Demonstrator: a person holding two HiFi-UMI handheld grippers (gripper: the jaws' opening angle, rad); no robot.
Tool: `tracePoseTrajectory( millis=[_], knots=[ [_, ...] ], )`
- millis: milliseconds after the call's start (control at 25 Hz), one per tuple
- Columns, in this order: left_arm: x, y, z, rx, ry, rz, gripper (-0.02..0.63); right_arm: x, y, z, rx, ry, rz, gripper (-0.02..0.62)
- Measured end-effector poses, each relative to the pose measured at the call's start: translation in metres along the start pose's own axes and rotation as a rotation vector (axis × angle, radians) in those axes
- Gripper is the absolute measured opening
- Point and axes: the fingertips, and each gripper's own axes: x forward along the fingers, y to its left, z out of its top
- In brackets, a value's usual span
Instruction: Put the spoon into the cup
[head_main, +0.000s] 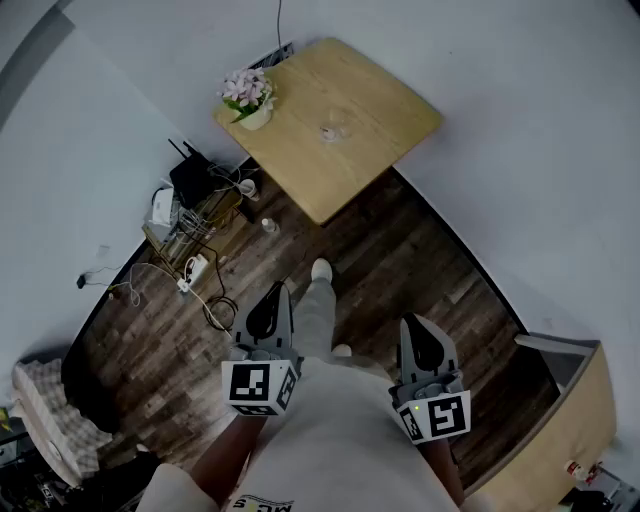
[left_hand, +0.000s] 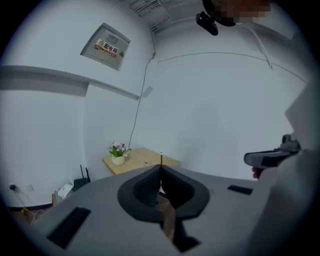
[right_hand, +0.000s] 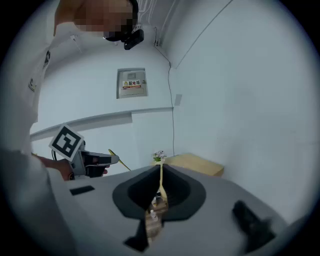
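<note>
White-walled room, dark plank floor. Table (head_main: 380, 110) upper centre of head view, well apart from me. Clear cup (head_main: 335, 128) on it, likely fragile. Spoon not resolvable. Left gripper (head_main: 276, 298), right gripper (head_main: 415, 325): jaws pressed together, empty. Spoon presumably light, stiff, slippery: pinch mid-handle.

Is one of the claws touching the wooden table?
No, the left claw and the right claw are both over the dark floor, well apart from the wooden table.
</note>
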Motion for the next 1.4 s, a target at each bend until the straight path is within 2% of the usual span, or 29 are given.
tracePoseTrajectory(
  millis=[240, 520, 680, 920, 1120, 1400],
  knots=[
    [-0.079, -0.046, -0.024, -0.003, 0.044, -0.053, 0.013, -0.053, 0.041, -0.020, 0.006, 0.003, 0.044, 0.034],
    [-0.105, -0.057, -0.012, 0.002, -0.013, -0.036, 0.013, -0.075, 0.059, -0.027, 0.020, -0.014, 0.053, 0.034],
    [-0.116, -0.056, -0.006, 0.005, -0.048, -0.035, 0.013, -0.082, 0.067, -0.025, 0.083, -0.054, 0.061, 0.035],
    [-0.137, -0.054, -0.015, -0.016, -0.059, -0.036, 0.014, -0.094, 0.079, -0.025, 0.054, -0.062, 0.057, 0.035],
    [-0.142, -0.051, -0.017, -0.026, -0.046, -0.043, 0.013, -0.099, 0.075, -0.022, 0.049, -0.066, 0.035, 0.035],
    [-0.098, -0.035, -0.004, -0.028, -0.033, -0.078, 0.013, -0.064, 0.064, -0.010, 0.031, -0.062, 0.006, 0.035]
  ],
)
